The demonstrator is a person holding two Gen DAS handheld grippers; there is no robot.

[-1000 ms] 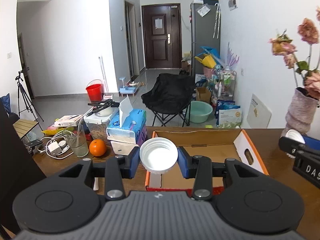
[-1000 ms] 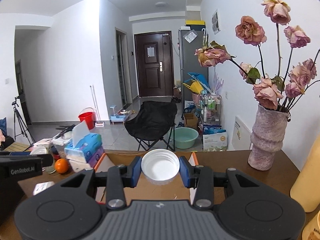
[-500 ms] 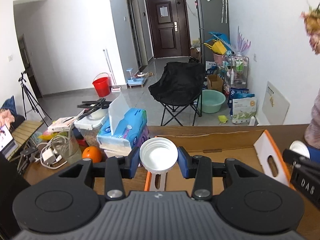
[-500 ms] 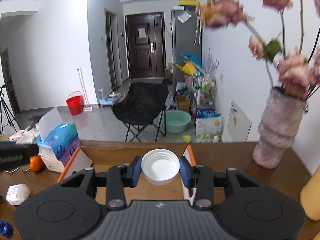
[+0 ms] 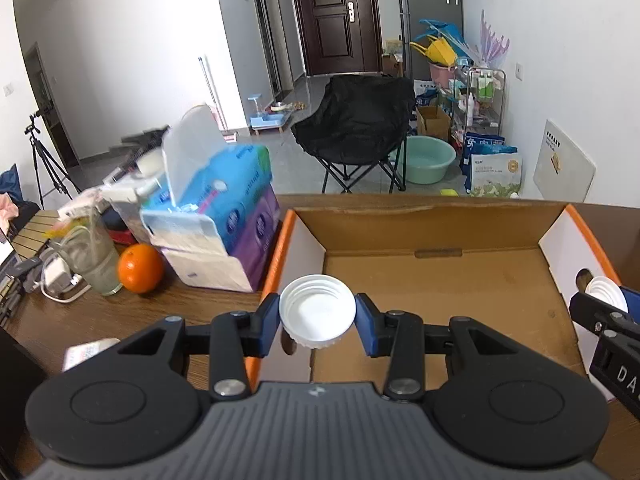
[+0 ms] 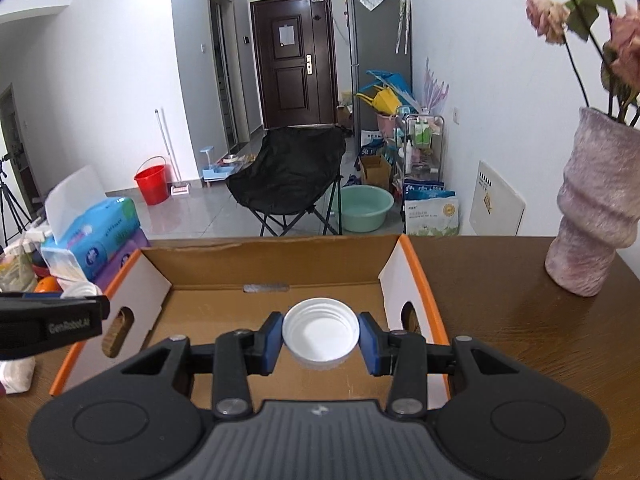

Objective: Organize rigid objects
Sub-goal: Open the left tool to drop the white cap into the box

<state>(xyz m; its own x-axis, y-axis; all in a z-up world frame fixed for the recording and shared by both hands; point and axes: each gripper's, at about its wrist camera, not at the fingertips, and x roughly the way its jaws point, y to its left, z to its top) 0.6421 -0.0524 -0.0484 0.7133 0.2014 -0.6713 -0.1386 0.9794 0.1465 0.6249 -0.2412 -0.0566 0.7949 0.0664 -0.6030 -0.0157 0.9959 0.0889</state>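
My left gripper [image 5: 317,318] is shut on a white screw lid [image 5: 317,316], open side up, held over the near left corner of an open cardboard box [image 5: 440,292] with orange rims. My right gripper [image 6: 321,334] is shut on a second white screw lid [image 6: 321,332], held over the near right part of the same box [image 6: 272,304]. The right gripper with its lid shows at the right edge of the left wrist view [image 5: 604,300]. The left gripper shows at the left edge of the right wrist view [image 6: 52,320].
Left of the box stand tissue packs [image 5: 224,216], an orange [image 5: 140,268], a glass [image 5: 96,264] and a charger with cable [image 5: 56,276]. A vase of dried roses [image 6: 592,220] stands on the wooden table [image 6: 540,340] at the right. A small white object [image 6: 16,372] lies at the left.
Both grippers have tilted down and moved forward toward the box, each still holding its lid. The box interior now fills more of both views.
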